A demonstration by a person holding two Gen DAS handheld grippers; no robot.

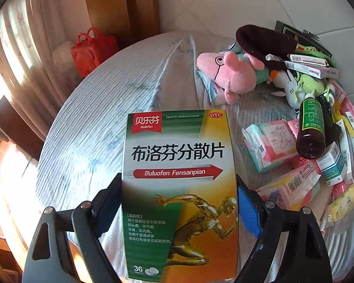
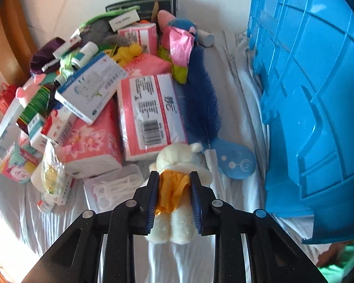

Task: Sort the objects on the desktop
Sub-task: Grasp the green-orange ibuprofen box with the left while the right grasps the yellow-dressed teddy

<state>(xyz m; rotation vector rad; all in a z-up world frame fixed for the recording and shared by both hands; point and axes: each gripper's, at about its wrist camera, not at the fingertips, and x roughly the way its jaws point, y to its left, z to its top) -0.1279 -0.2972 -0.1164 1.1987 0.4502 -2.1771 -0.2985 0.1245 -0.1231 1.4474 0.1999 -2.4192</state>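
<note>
My left gripper (image 1: 178,197) is shut on a green and orange ibuprofen tablet box (image 1: 179,188), held flat and lifted above the round cloth-covered table (image 1: 101,122). Its fingers press on the box's two long sides. In the right wrist view my right gripper (image 2: 174,194) is shut on a small cream plush toy (image 2: 179,162) with a yellow cloth around its middle. The pads squeeze that yellow part, and the toy hangs above the white cloth.
A heap of medicine boxes, tissue packs (image 2: 151,115), a dark bottle (image 1: 311,127), a pink plush (image 1: 226,75) and a blue brush (image 2: 200,94) covers the table's far side. A blue plastic crate (image 2: 318,94) stands at the right. A red basket (image 1: 92,49) sits beyond the table.
</note>
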